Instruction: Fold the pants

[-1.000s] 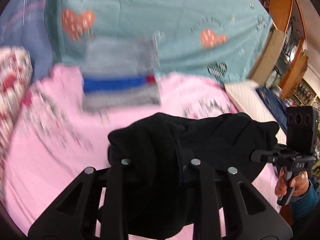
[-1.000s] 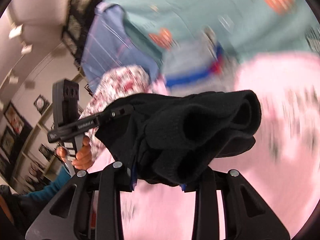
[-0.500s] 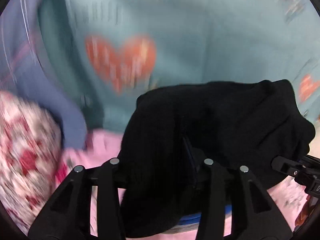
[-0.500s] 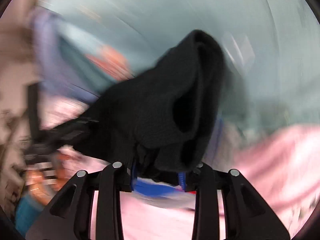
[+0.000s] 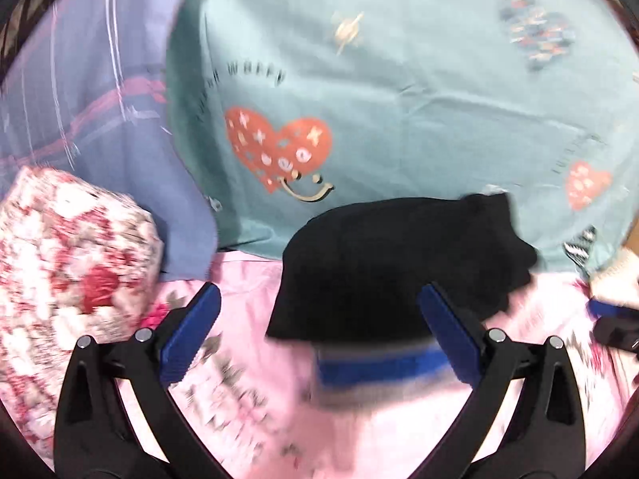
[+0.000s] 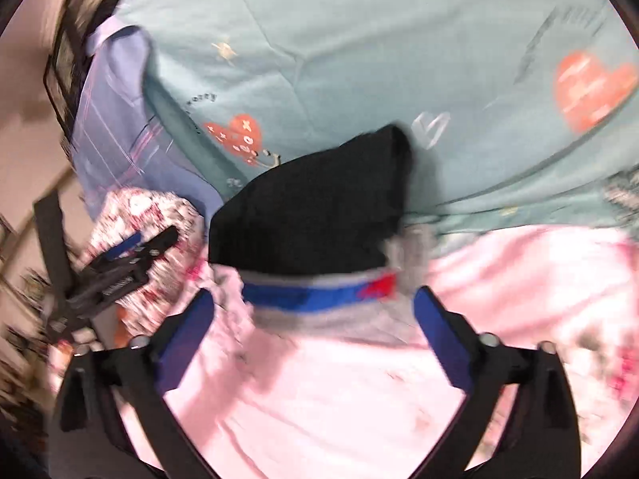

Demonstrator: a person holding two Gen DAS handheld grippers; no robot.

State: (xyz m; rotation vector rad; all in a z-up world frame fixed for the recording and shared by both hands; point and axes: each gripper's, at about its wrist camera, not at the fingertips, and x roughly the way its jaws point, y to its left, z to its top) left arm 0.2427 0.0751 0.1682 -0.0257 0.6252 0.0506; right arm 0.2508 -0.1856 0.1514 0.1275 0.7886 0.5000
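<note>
Pink bed sheet [image 5: 247, 431] carries the folded black pants [image 5: 395, 267], lying atop a grey stack [image 6: 327, 315], long axis crosswise, at 12 o'clock from both claws: left claw [image 5: 317, 335] and right claw [image 6: 313, 331] gape apart, empty, equally near

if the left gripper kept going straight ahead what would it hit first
Most likely the folded black pants, lying dead ahead between the open fingers of the left gripper, on top of the grey and blue garment. Depth is unclear.
</note>
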